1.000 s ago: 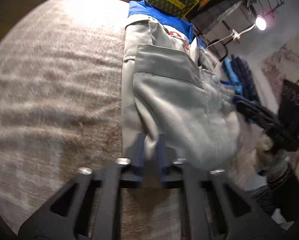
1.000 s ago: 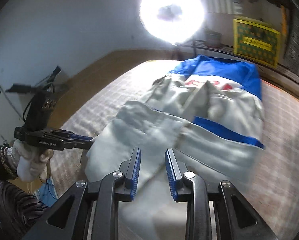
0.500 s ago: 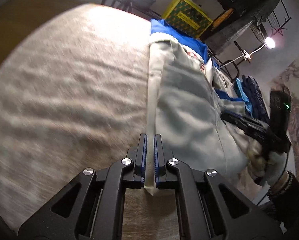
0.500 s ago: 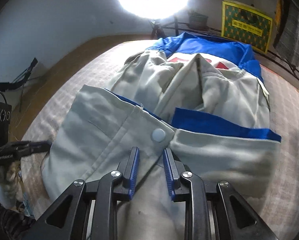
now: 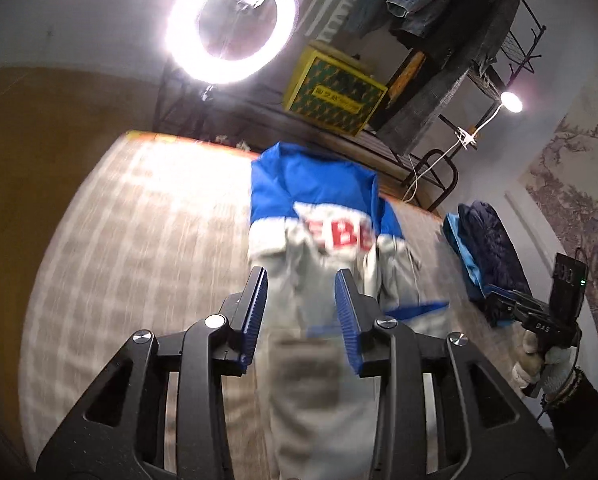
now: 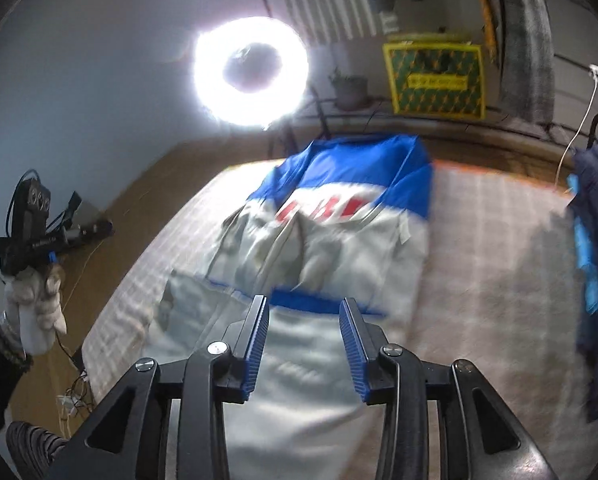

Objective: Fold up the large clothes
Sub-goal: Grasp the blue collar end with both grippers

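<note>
— On the checked beige-and-white bed cover (image 6: 495, 264), where does your garment lie?

— Your grey-and-blue jacket with red letters (image 6: 339, 256) lies lengthwise along the middle of it, blue shoulders at the far end toward the bright ring light (image 6: 251, 70), grey hem end nearest you. A blue band crosses the grey cloth partway down, and the near part is folded over on itself. Both views are blurred, so finer creases can't be made out.

— And your left gripper?

— Your left gripper (image 5: 301, 314) is above the near grey end of the jacket, its blue-padded fingers (image 5: 255, 312) spread wide with nothing between them.

— The right one?

— Your right gripper (image 6: 304, 342) has its jaws just as far apart, empty, over the near grey panel just short of the blue band. In the left wrist view you can see it at the right edge, held in your white-gloved hand (image 5: 539, 360), off the side of the bed.

— Anything else around?

— A dark navy bundle of clothes with light blue trim (image 5: 487, 256) sits at the bed's right edge, well apart from the jacket. A yellow-and-green patterned box (image 5: 335, 94) stands beyond the far end.
</note>
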`<state>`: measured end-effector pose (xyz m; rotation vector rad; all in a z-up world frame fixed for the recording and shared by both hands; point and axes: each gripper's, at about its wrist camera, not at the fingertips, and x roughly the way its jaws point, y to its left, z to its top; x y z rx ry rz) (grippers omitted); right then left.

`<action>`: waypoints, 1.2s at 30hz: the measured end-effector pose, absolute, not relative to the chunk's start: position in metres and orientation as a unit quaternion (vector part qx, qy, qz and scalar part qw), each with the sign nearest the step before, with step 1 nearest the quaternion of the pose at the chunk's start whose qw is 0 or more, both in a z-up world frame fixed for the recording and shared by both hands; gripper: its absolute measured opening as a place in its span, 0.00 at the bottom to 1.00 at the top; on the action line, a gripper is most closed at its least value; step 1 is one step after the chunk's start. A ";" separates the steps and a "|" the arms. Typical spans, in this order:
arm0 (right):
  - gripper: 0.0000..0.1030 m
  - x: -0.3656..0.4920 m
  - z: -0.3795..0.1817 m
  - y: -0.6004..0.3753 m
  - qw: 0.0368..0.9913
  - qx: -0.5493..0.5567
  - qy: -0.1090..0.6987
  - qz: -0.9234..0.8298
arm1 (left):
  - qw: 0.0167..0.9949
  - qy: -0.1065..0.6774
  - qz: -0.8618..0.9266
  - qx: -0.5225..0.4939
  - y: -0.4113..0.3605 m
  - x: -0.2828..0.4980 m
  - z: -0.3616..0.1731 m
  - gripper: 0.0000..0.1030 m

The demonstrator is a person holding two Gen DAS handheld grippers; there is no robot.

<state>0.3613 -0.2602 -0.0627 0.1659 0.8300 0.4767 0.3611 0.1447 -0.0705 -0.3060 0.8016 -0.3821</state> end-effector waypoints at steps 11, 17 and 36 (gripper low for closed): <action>0.56 0.478 -0.063 -0.302 0.892 0.078 0.403 0.191 | 0.882 0.411 -0.188 -0.137 0.110 0.502 -0.102 0.47; 0.56 0.546 -0.117 -0.311 0.875 0.119 0.432 0.183 | 0.860 0.446 -0.178 -0.174 0.111 0.570 -0.162 0.47; 0.58 0.663 -0.199 -0.294 0.826 0.222 0.464 0.229 | 0.827 0.481 -0.210 -0.199 0.084 0.661 -0.226 0.56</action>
